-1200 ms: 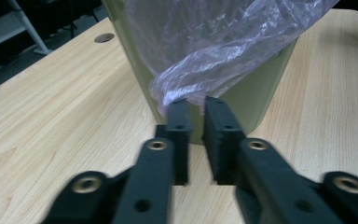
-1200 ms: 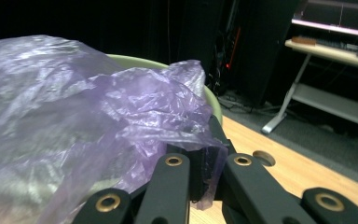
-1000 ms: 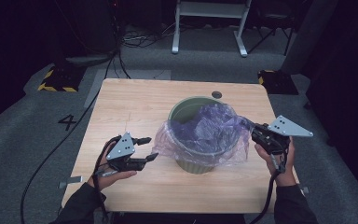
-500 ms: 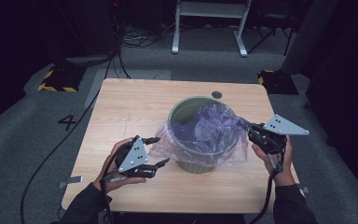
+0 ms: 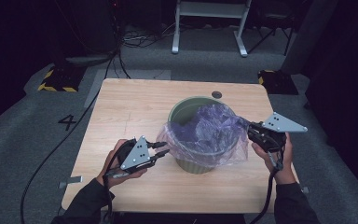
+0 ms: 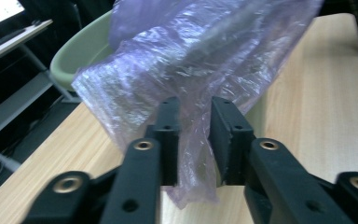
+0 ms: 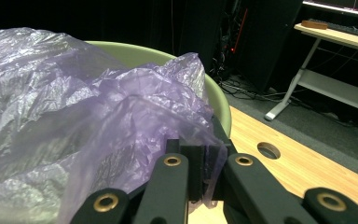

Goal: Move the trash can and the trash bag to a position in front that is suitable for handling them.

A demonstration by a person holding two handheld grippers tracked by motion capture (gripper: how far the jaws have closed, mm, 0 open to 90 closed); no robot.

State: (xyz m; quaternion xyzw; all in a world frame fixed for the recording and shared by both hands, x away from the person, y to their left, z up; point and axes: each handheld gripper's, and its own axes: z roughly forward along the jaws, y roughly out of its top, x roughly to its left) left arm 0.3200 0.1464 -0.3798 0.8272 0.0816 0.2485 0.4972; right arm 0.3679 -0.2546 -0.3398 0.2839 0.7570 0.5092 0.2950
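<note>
A pale green bin [image 5: 186, 105] stands on the wooden table [image 5: 130, 107], with a thin purple plastic bag [image 5: 209, 131] draped in and over its rim. At the bin's left side my left gripper [image 5: 164, 148] has a hanging flap of the bag [image 6: 191, 60] between its jaws. They have just been closing, but a gap still shows at the pads [image 6: 170, 123]. On the right, my right gripper [image 5: 251, 131] is shut on the bag's edge. In the right gripper view, film [image 7: 74, 116] bunches in front of those jaws [image 7: 200, 158], beside the bin rim [image 7: 216, 95].
A round cable hole [image 5: 216, 94] sits in the table behind the bin. Bare tabletop lies left of and behind the bin. Cables [image 5: 116, 60] and a white desk frame [image 5: 209, 28] stand on the grey floor beyond the table.
My left gripper has moved right and a little up, to the bag's left flap, and its jaws have narrowed around it. The right gripper has kept its grip in place.
</note>
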